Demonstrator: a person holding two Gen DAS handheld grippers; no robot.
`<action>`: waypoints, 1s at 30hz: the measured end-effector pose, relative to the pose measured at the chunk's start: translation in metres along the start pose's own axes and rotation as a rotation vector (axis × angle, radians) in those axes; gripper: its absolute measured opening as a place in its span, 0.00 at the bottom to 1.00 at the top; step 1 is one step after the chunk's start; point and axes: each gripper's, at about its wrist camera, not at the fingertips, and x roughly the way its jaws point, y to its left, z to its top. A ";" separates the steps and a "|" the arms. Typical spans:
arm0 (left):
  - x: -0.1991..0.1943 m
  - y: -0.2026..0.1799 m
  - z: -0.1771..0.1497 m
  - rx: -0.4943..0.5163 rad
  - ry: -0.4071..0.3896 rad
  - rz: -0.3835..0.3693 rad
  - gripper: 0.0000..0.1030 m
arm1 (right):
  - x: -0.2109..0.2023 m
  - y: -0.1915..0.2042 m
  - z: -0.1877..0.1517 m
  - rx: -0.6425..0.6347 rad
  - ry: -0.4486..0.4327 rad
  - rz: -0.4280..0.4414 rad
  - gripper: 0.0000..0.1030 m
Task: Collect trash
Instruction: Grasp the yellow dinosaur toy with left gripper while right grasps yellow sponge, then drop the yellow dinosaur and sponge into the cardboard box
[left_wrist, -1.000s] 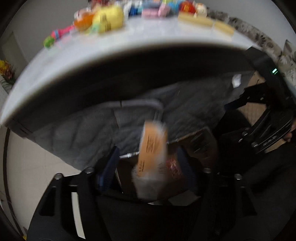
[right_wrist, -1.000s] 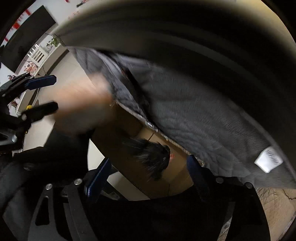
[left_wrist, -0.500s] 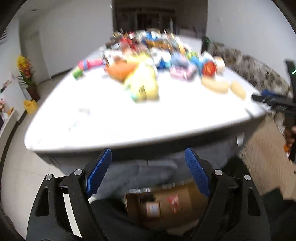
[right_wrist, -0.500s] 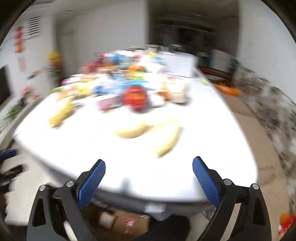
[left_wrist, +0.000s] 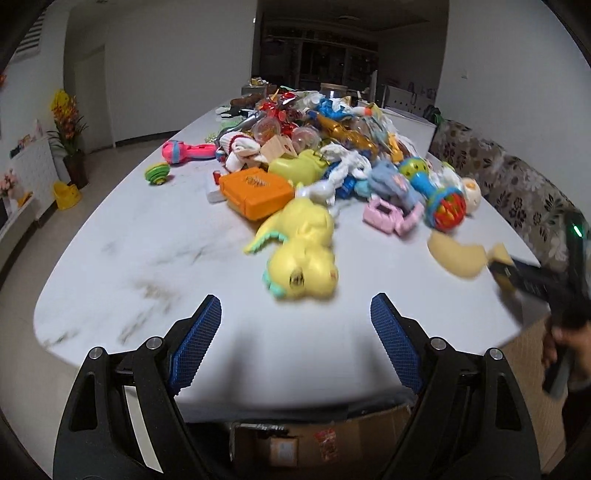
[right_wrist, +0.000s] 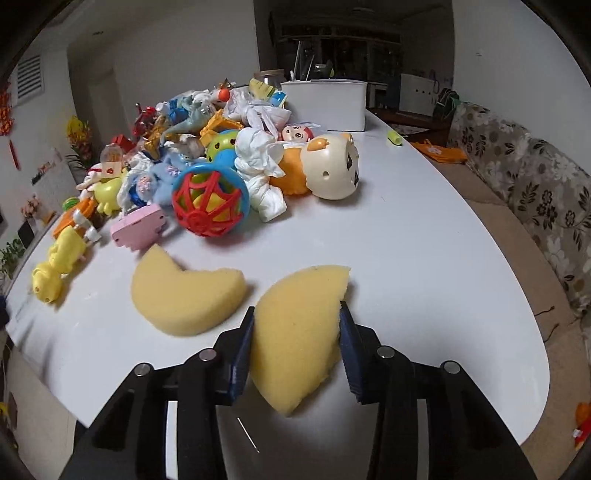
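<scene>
Two yellow sponge pieces lie near the front edge of the white table (right_wrist: 424, 258). My right gripper (right_wrist: 297, 328) has its blue pads against both sides of the right sponge piece (right_wrist: 299, 325). The left sponge piece (right_wrist: 184, 295) lies free beside it; it also shows in the left wrist view (left_wrist: 458, 256). My left gripper (left_wrist: 295, 325) is open and empty over the table's front edge, in front of a yellow plastic toy (left_wrist: 303, 254). The right gripper shows at the right of the left wrist view (left_wrist: 524, 280). Crumpled white tissues (right_wrist: 262, 170) lie in the toy pile.
A big pile of toys covers the table's middle: an orange box (left_wrist: 255, 188), a red and blue rattle (right_wrist: 210, 199), a pink toy (right_wrist: 138, 225), a cream-headed doll (right_wrist: 328, 166). A white bin (right_wrist: 325, 105) stands at the back. A cardboard box (left_wrist: 321, 443) sits below the front edge. A flowered sofa (right_wrist: 535, 192) runs along the right.
Both grippers rose from the cardboard box under the table to the tabletop. The orange packet left my left gripper. My right gripper has closed on the right sponge piece.
</scene>
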 end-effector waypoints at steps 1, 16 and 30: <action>0.008 -0.002 0.006 0.007 0.008 0.006 0.79 | -0.003 0.000 -0.002 0.007 -0.005 0.011 0.40; 0.109 -0.012 0.044 0.047 0.190 0.036 0.49 | -0.009 -0.005 -0.006 0.017 -0.028 0.087 0.41; -0.067 -0.037 -0.033 0.139 0.046 -0.120 0.49 | -0.080 0.056 -0.030 -0.144 0.024 0.368 0.42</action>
